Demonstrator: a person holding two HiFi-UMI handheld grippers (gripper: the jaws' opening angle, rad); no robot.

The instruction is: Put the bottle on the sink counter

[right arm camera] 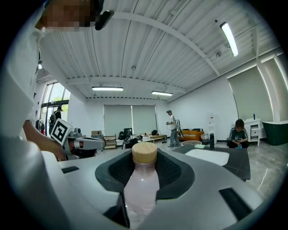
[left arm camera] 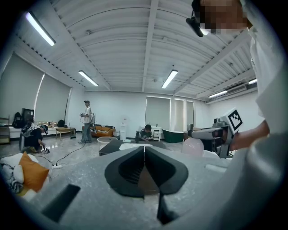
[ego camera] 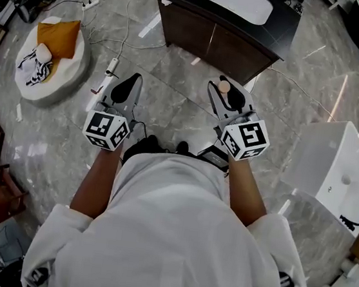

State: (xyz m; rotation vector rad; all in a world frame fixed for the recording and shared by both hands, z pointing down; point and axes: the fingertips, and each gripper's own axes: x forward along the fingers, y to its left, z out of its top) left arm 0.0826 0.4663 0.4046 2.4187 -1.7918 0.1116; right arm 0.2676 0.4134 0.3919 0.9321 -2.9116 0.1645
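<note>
Both forearms reach forward. The left hand-held gripper point(ego camera: 132, 82) has its jaws together; the right hand-held gripper point(ego camera: 227, 91) clamps the bottle point(right arm camera: 141, 179).

My bottle point(right arm camera: 141, 191) is pale pink, and its cap point(right arm camera: 144, 152) is a light tan wood tone. My left gripper point(ego camera: 133, 79) and right gripper point(ego camera: 226, 92) are grey with black pads point(left arm camera: 126, 173). Each carries a white cube point(ego camera: 106, 130) printed with black square markers. The sink counter point(ego camera: 211, 43) is dark brown with a white basin point(ego camera: 234, 0). The floor point(ego camera: 173, 87) is grey marble with pale veins. The cushion point(ego camera: 58, 35) is orange, the pouf point(ego camera: 72, 61) under it white, and my shirt point(ego camera: 168, 236) is white.
</note>
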